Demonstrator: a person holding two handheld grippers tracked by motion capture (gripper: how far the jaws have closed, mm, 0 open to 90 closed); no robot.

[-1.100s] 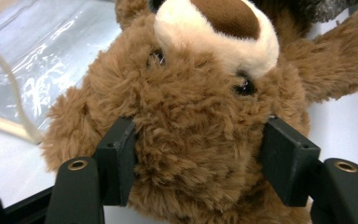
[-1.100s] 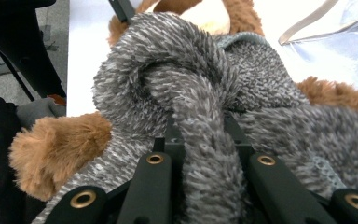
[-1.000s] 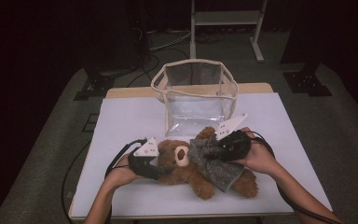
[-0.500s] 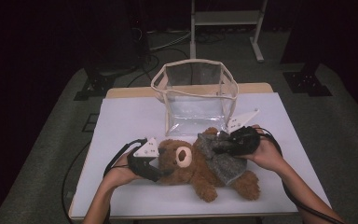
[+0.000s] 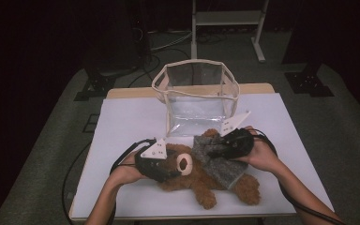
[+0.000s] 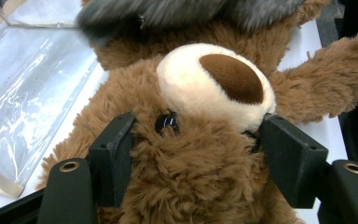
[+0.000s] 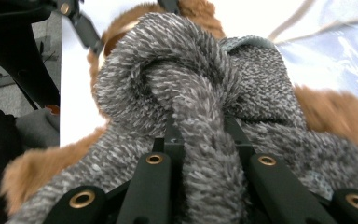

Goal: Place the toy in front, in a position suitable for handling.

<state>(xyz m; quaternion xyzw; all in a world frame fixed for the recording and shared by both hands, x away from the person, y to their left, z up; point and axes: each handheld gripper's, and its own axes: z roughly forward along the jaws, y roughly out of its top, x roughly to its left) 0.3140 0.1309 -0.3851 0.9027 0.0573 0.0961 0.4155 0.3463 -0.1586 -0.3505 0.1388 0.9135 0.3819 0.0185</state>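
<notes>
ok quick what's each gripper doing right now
Left gripper: jaws have just been closing, clamped on the teddy bear head.
Right gripper: shut on the grey knitted sweater.

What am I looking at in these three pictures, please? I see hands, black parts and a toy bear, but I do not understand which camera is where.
A person sits at a table and holds a hand-held clamping tool in each hand; there is no robot arm. The high view looks down from above. On the white table top lie a brown plush teddy bear wearing a grey knitted sweater, and behind it stands a clear plastic bag with beige trim.

The other two pictures come from small cameras riding on the tools, looking along their black jaws. The left tool has the bear's head between its jaws, which have just been closing and press into the fur on both sides. The right tool is clamped on a thick fold of the sweater.
</notes>
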